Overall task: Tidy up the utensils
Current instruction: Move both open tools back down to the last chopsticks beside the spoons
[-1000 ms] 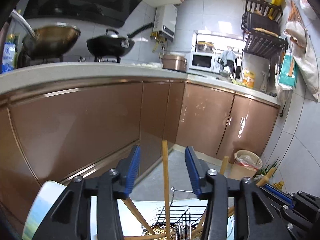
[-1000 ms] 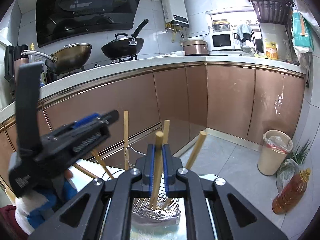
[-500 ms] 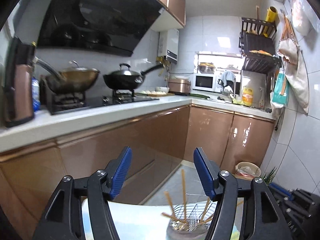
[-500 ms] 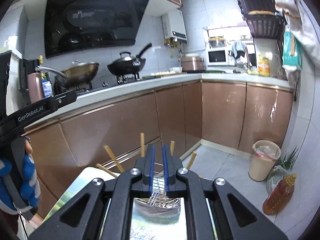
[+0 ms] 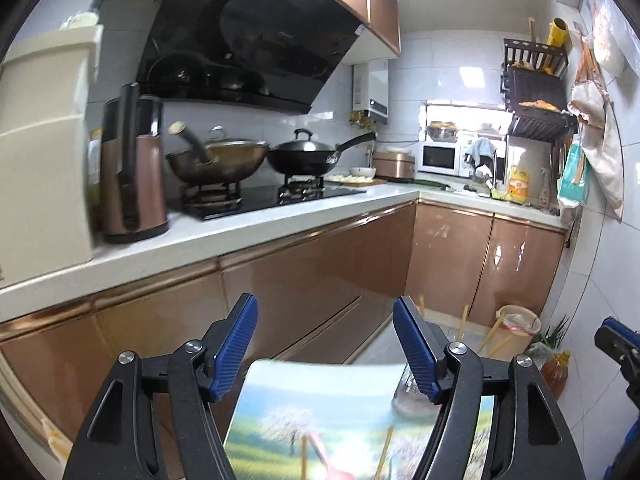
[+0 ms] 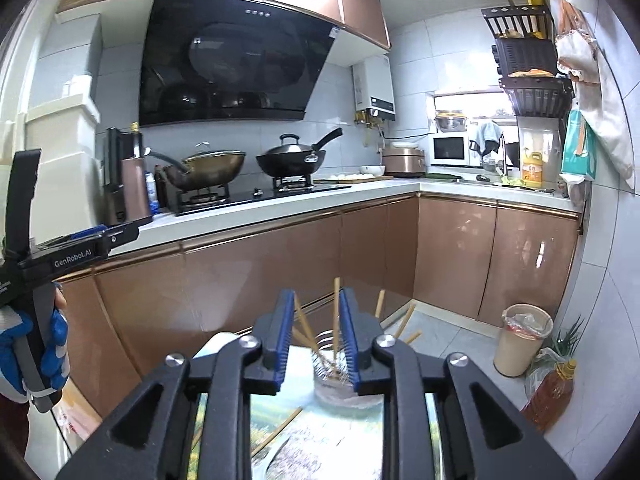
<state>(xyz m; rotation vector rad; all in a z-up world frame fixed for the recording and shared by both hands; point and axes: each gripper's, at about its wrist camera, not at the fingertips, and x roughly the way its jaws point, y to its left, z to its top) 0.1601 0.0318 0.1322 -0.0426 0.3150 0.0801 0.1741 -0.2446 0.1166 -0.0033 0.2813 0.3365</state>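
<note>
**Both grippers lift clear of the chopstick holder**

Now both tools sit well above the work. A second ago the right hand-held gripper (image 6: 316, 336) was clamped on a wooden chopstick standing in the wire holder (image 6: 340, 380); its blue jaws have just been opening, with a narrow gap between them and nothing gripped, the chopsticks (image 6: 337, 312) only showing through that gap from farther off. The left hand-held gripper (image 5: 325, 344) has also just been opening; its jaws stand wide and empty, where earlier a chopstick rose between them.

The holder stands on the tabletop (image 6: 304, 432) with the landscape print, at its far end, several chopsticks leaning out of it at different angles. One more chopstick (image 6: 276, 428) lies flat on the tabletop near the holder, and others seem to lie closer in the left view, though blur hides their count.

The release suggests one chopstick is freshly stowed; the loose ones probably come next.
</note>
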